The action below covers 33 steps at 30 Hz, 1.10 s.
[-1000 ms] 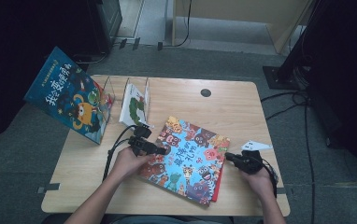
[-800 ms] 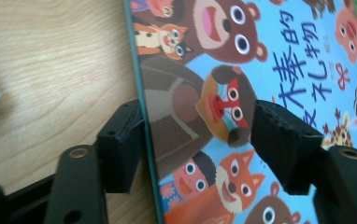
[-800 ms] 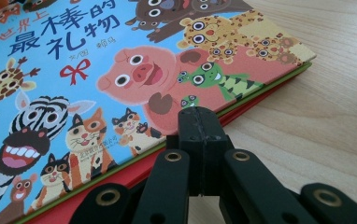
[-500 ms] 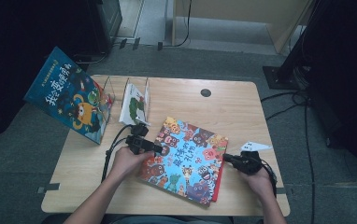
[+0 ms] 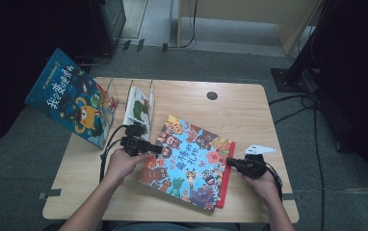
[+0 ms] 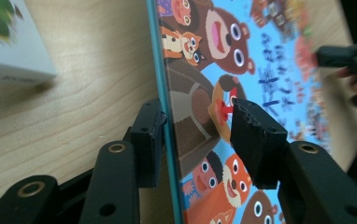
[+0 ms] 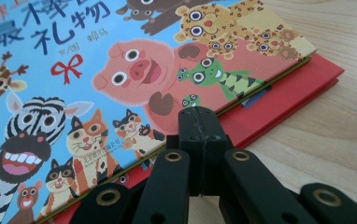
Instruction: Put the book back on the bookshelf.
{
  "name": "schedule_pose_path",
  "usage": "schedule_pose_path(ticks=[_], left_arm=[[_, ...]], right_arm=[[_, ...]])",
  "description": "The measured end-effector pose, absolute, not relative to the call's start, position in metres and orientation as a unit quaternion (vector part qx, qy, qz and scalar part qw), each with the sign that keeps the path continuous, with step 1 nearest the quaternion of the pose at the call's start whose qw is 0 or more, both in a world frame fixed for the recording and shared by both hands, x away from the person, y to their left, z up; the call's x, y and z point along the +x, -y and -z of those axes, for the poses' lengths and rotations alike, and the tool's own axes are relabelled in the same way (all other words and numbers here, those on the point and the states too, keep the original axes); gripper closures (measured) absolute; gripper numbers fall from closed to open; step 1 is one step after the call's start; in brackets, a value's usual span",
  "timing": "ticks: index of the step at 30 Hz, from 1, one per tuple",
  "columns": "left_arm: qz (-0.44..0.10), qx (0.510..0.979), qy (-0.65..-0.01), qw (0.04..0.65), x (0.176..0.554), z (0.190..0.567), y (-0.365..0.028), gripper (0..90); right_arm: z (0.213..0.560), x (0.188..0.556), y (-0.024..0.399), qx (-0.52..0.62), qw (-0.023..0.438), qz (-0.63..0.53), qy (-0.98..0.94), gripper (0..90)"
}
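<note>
Grey carpet surrounds a light wooden counter (image 5: 249, 113) with rounded corners, and dark stands and cables crowd the floor on its far and right sides. On the counter lies a picture book (image 5: 189, 161) whose blue cover is crowded with cartoon animals, resting on top of a red book (image 5: 225, 180) whose edge shows along its right side.

The left gripper (image 5: 151, 148) is at the picture book's left edge. In the left gripper view its jaws straddle the cover's thin teal edge: one pad is against the underside, while the other stands a little off the printed face, so the jaws have just been closing with the cover between them and the pads do not yet press it from both sides. That edge appears raised off the wood.

The right gripper (image 5: 231, 162) sits at the books' right edge, its jaws brought fully together with nothing between them. In the right gripper view (image 7: 200, 123) the joined tips rest on the seam where the picture book meets the red book.

Farther back on the left, a blue book (image 5: 71, 103) leans against a clear rack (image 5: 112, 98), and a white book (image 5: 138, 106) with green pictures stands in the rack's next slot. A round dark grommet (image 5: 212, 95) sits in the counter near the far edge.
</note>
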<state>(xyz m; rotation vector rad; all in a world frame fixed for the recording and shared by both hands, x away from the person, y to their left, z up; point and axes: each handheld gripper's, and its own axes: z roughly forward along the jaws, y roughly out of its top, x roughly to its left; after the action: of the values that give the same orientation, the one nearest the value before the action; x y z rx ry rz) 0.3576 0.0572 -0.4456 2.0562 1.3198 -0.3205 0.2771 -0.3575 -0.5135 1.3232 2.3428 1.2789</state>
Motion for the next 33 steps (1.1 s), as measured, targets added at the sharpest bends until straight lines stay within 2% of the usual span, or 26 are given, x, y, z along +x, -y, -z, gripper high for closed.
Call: schedule_pose_path(ticks=[3, 8, 11, 23, 26, 31, 32, 33], left_arm=[[0.112, 0.788, -0.496, 0.346, 0.354, 0.429, -0.058, 58.1], [0.172, 0.775, -0.477, 0.378, 0.355, 0.411, -0.061, 63.2], [0.179, 0.778, -0.468, 0.380, 0.352, 0.401, -0.056, 64.7], [0.172, 0.789, -0.474, 0.350, 0.360, 0.372, -0.049, 71.5], [0.192, 0.785, -0.472, 0.351, 0.366, 0.367, -0.051, 75.3], [0.184, 0.803, -0.465, 0.324, 0.375, 0.354, -0.048, 76.1], [0.193, 0.805, -0.461, 0.321, 0.377, 0.352, -0.049, 76.9], [0.195, 0.806, -0.461, 0.317, 0.378, 0.351, -0.048, 77.7]], right_arm=[[0.513, 0.278, 0.354, 0.438, 0.081, -0.427, -0.787, 90.0], [0.514, 0.281, 0.348, 0.431, 0.077, -0.433, -0.788, 90.0], [0.514, 0.283, 0.339, 0.415, 0.076, -0.432, -0.797, 90.0], [0.513, 0.288, 0.307, 0.374, 0.085, -0.427, -0.819, 90.0], [0.513, 0.289, 0.301, 0.367, 0.092, -0.424, -0.823, 90.0], [0.510, 0.288, 0.287, 0.340, 0.118, -0.406, -0.840, 90.0], [0.510, 0.288, 0.285, 0.333, 0.123, -0.405, -0.843, 88.1], [0.510, 0.287, 0.284, 0.323, 0.130, -0.402, -0.847, 82.3]])
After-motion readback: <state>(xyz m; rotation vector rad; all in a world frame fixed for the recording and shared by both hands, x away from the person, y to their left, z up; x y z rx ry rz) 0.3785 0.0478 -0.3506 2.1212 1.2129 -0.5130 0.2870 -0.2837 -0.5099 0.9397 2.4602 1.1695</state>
